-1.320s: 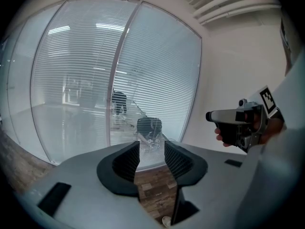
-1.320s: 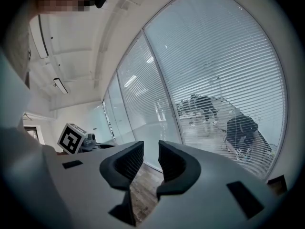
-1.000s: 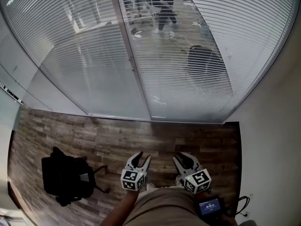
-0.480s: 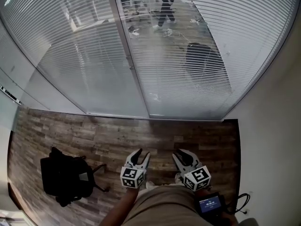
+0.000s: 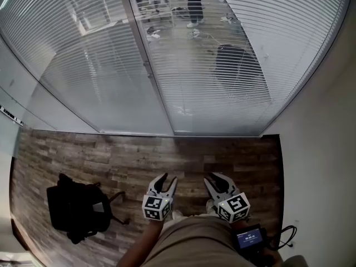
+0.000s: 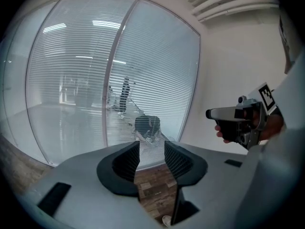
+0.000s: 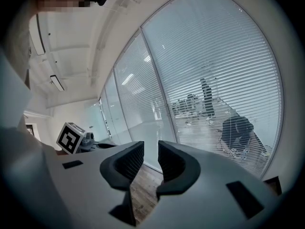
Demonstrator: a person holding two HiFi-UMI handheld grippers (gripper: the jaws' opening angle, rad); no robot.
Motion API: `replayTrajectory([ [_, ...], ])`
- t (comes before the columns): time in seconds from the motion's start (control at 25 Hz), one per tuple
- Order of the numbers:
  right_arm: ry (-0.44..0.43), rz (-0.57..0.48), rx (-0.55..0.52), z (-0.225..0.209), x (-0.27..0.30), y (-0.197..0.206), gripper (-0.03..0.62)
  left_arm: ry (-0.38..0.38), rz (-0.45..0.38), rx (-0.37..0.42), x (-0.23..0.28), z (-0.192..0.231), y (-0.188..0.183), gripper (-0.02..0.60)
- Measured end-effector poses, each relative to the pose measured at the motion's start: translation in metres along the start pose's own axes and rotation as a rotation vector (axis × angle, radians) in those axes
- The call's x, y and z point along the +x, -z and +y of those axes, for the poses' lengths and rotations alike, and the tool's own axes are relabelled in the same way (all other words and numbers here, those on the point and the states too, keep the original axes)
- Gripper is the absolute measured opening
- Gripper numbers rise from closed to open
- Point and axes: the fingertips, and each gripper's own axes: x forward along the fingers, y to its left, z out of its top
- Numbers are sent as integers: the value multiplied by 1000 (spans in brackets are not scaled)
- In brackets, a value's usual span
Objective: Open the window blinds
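Our left tongs (image 5: 167,178) and right tongs (image 5: 214,178) are both apart and empty, well short of the blinds (image 5: 222,65) ahead, which hang fully down, slats tilted see-through.

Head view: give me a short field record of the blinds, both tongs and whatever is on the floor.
blinds: lowered down to floor level; the far side shows through the slats
left tongs: open, nothing between them, well short of the blinds
right tongs: open, nothing between them, level with the left
floor: wood planks
black bag: on the floor, at the person's left
contact with blinds: none yet
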Motion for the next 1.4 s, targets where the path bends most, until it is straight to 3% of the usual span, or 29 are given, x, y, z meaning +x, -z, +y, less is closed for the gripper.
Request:
replayTrajectory([
  [1.4,2,38,-45,5,-20,-7,100,26,13,-38,4,-28,0,160],
])
